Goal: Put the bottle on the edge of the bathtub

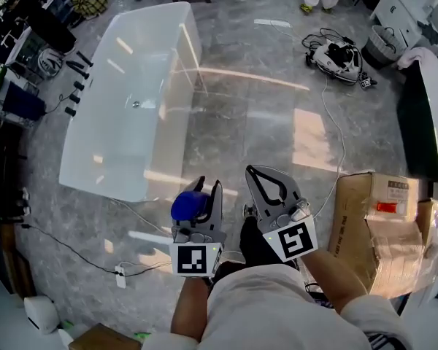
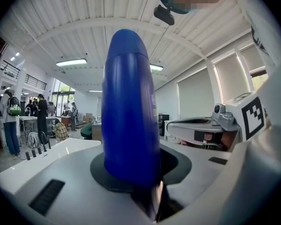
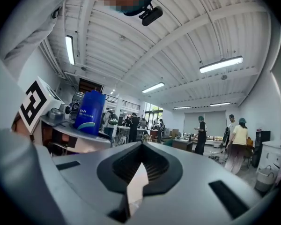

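While held in the air over the grey marbled floor (image 1: 277, 79), clenched on a tall, round-topped, dark blue plastic bottle (image 1: 187, 204): left tool (image 1: 206, 188), 2 jaws pressed against its sides. Stands upright in that grip, lower part sunk in the black recess between the jaws, domed top rising well above them in the left gripper view. Rests on nothing but those jaws. Ahead of it, a long white translucent bathtub (image 1: 102, 182); bottle apart from the rim, appearing in the head view just short of the tub's near end wall. Just beside, on the right: right tool (image 1: 252, 173), jaws closed together with only a thin slit showing, nothing between them, pointing the same way toward the tub. From the right gripper view, same bottle off to the left, upright above the left tool's jaws, pale teal band and white print on its side. Further right on the floor, taped brown cardboard boxes (image 1: 372, 217); thin white cable (image 1: 338, 130) trailing past them.
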Demonstrator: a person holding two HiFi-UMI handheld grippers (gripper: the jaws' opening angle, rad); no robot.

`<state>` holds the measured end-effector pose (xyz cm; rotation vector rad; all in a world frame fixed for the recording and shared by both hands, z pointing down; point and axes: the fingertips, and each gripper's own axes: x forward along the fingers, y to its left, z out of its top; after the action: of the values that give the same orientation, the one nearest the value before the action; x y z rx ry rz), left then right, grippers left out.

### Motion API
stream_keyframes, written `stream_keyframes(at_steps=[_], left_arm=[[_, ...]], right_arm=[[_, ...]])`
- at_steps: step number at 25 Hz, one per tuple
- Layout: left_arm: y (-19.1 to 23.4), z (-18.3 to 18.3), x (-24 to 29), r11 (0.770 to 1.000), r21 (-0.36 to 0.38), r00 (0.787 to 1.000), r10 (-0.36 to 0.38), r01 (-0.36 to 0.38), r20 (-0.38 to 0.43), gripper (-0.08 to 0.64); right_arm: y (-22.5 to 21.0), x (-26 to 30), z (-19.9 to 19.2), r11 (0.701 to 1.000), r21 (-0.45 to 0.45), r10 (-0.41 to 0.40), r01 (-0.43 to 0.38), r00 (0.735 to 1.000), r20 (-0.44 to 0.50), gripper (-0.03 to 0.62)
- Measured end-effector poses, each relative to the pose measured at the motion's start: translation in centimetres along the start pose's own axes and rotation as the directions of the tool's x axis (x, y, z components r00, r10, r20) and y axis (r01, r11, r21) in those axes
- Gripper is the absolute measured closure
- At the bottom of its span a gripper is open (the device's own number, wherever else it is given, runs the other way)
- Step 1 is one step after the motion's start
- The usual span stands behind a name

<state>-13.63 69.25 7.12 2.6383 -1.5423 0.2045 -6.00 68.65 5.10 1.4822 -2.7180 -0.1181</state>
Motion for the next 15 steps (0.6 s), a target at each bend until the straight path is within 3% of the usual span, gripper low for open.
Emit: stream_keyframes(at_steps=[5, 15], left_arm=[[-0.3, 0.6, 6.4, 0.999, 0.037, 1.000, -0.008, 0.009, -0.022, 0.440], [1.2, 2.1, 15.1, 0.997, 0.053, 0.998, -0.061, 0.062, -0.025, 0.440]], right_arm=[[-6.4, 2.7, 0.0, 1.000, -0.001, -0.019, 0.019, 0.999, 0.043, 0.589], [-13.1, 7.4, -1.0, 0.998, -0.015, -0.054, 0.054, 0.998, 0.028, 0.589]])
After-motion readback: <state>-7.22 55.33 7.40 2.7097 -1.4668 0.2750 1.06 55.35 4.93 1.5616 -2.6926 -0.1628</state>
